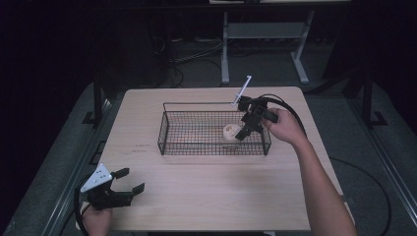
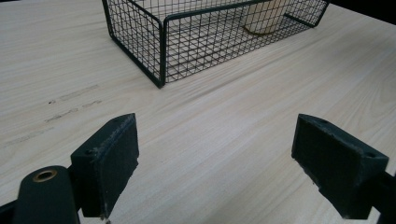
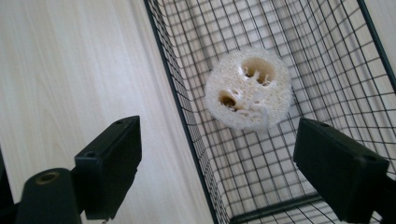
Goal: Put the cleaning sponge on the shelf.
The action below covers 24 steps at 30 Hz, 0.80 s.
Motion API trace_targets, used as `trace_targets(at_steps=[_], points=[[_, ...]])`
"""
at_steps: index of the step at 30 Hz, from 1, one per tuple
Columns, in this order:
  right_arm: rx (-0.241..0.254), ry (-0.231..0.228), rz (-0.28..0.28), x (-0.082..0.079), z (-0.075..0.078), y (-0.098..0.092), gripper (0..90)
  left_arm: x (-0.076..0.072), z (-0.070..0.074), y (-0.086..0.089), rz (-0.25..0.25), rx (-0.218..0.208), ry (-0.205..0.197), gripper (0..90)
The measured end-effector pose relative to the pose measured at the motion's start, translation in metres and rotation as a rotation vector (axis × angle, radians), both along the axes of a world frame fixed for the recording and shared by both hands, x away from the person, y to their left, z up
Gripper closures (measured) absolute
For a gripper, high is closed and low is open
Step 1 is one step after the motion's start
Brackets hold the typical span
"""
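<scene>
Dark room, one light wood table (image 1: pixel 211 196) mid-frame in the high view. One black wire basket (image 1: pixel 169 132) at table centre, long axis running left-right across the frame. Two grippers: your left gripper (image 1: pixel 129 181) sits lower left of the high view, jaws spread wide, nothing between them, basket corner (image 2: pixel 161 56) well ahead. Your right gripper (image 1: pixel 244 129) is right of centre, angled down into the basket's right end, jaws apart, not touching the sponge. One loofah sponge (image 3: pixel 248 88) lies on the basket floor near its right end, roundish, cut face with two holes facing up toward the right gripper's camera; long axis can't tell.
</scene>
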State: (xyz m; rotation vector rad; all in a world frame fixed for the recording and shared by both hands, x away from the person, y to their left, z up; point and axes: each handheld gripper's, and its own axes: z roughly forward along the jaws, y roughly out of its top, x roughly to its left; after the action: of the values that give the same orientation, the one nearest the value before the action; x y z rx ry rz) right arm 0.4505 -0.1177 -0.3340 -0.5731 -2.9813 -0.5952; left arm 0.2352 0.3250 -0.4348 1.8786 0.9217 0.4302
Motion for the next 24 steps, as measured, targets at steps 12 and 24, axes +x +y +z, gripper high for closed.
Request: trace_targets(at_steps=[12, 24], points=[[0.053, -0.020, -0.005, -0.017, -0.004, -0.016, 15.3, 0.001, -0.001, -0.001, -0.003, 0.005, 0.002, 13.7], [0.078, -0.034, 0.011, -0.036, -0.006, -0.026, 15.2, 0.000, -0.001, -0.002, -0.007, 0.010, 0.002, 13.7]])
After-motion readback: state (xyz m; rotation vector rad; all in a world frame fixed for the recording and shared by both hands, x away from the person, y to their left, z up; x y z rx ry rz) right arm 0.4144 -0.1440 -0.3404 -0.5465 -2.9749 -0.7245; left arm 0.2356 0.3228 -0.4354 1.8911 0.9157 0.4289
